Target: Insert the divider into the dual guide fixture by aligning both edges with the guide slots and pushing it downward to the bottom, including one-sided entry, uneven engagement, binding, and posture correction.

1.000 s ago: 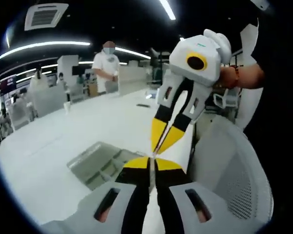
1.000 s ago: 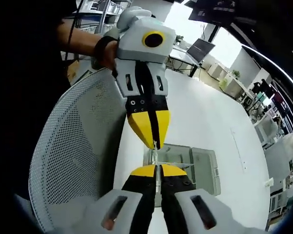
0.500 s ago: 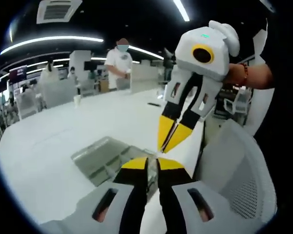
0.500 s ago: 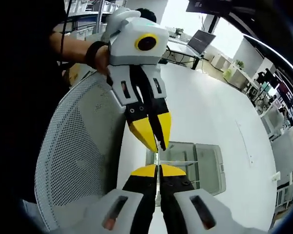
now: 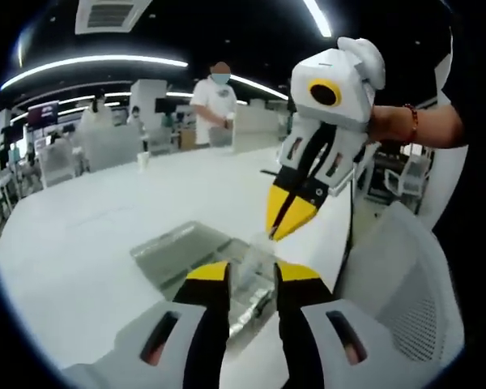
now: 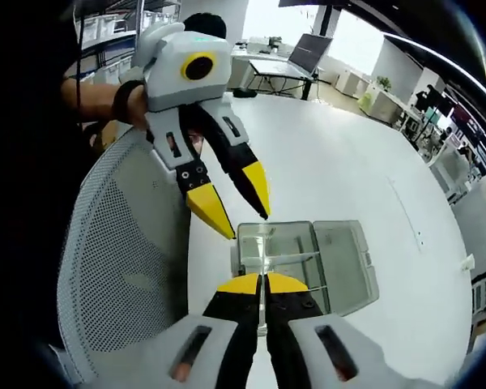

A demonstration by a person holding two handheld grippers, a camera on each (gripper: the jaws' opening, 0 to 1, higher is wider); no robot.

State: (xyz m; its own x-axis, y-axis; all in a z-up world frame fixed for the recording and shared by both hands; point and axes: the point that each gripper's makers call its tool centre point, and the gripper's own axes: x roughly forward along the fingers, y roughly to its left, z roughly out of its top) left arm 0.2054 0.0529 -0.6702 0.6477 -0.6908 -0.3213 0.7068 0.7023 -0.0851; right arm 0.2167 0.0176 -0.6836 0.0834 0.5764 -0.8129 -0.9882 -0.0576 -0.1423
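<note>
Trouble could come because just the right tool [image 6: 262, 281] pinches the thin clear plastic divider [image 6: 262, 261] over the clear box-shaped fixture [image 6: 304, 259] on the white table [image 6: 340, 186]; the left tool [image 6: 239, 212] is spread open beside it, so the divider may tip and jam on one side.

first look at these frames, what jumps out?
In the right gripper view, the left tool hangs open over a clear box on the white table, with a mesh chair back beside it. The right tool at the bottom is pinched shut on a thin clear divider. In the left gripper view, a person in white stands behind the table.
</note>
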